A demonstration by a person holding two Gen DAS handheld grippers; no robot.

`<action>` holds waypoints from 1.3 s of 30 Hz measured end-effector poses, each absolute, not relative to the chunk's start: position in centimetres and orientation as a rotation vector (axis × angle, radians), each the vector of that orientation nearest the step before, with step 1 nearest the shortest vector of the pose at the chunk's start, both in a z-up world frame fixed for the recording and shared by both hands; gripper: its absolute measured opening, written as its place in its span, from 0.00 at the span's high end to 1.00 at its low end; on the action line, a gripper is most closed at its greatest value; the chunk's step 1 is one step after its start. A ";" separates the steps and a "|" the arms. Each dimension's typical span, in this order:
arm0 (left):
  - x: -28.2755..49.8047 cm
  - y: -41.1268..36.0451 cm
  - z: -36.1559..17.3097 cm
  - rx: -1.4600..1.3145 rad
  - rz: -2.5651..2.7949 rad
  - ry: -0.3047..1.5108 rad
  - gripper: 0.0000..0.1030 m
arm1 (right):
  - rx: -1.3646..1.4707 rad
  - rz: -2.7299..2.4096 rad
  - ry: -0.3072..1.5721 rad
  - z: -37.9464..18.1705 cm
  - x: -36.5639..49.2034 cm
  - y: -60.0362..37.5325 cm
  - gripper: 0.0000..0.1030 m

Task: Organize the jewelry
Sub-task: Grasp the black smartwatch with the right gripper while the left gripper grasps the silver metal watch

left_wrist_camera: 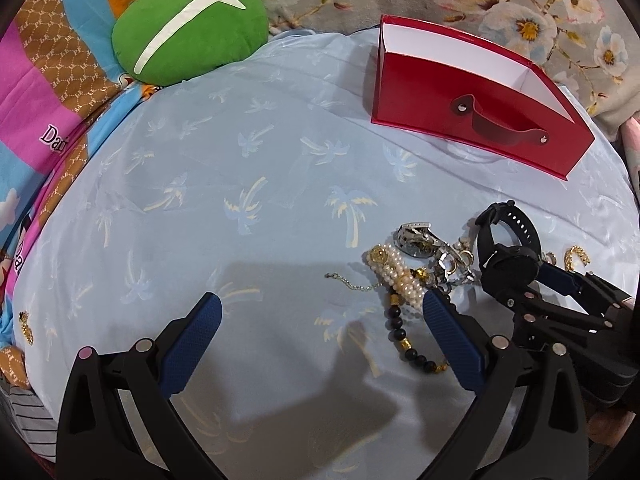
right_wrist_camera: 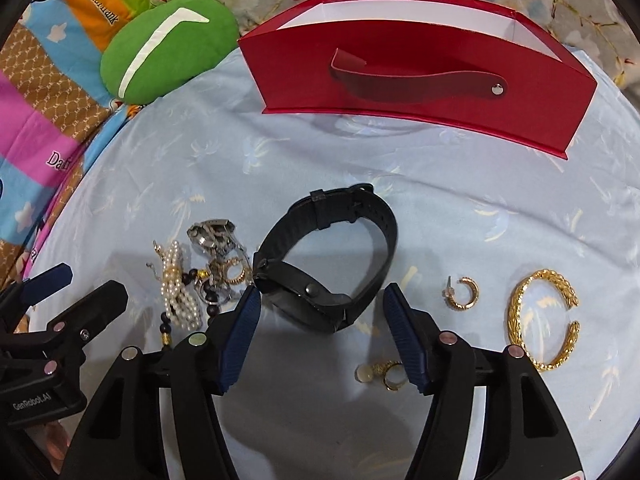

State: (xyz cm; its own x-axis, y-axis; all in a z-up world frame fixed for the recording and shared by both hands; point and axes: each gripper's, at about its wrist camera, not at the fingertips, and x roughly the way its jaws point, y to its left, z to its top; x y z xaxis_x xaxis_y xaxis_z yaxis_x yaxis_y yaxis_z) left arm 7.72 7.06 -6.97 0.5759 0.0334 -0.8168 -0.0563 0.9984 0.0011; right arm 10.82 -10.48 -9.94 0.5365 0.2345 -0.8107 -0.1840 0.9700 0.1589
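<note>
A black watch [right_wrist_camera: 304, 304] lies on the pale blue palm-print cloth [left_wrist_camera: 240, 160], its strap looped upward. My right gripper [right_wrist_camera: 322, 290] is open and straddles its case; the jaws are closing, the left fingertip [right_wrist_camera: 254, 294] is at the case's end and a gap remains at the other pad. To the watch's left a pearl bracelet [left_wrist_camera: 400, 276], a silver watch [left_wrist_camera: 416, 240] and a dark bead bracelet [left_wrist_camera: 400, 328] are piled together. My left gripper [left_wrist_camera: 320, 296] hangs wide open over bare cloth, its right finger beside that pile.
An open red box [right_wrist_camera: 288, 60] with a strap handle stands at the back. A gold bangle [right_wrist_camera: 536, 320], a gold hoop earring [right_wrist_camera: 462, 294] and small rings [right_wrist_camera: 384, 372] lie to the right. A green cushion [left_wrist_camera: 188, 28] sits at the back left.
</note>
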 end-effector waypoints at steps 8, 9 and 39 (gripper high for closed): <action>8.3 7.2 -7.1 -0.023 0.062 0.958 0.05 | 0.101 0.269 0.944 -9.8 11.8 -10.4 0.64; 8.4 7.2 -7.1 -0.021 0.064 0.957 0.05 | 0.115 0.275 0.946 -9.8 11.9 -10.5 0.66; 14.0 1.0 -7.9 0.042 -0.205 0.953 0.42 | 0.176 0.098 0.861 -7.1 7.0 -19.0 0.85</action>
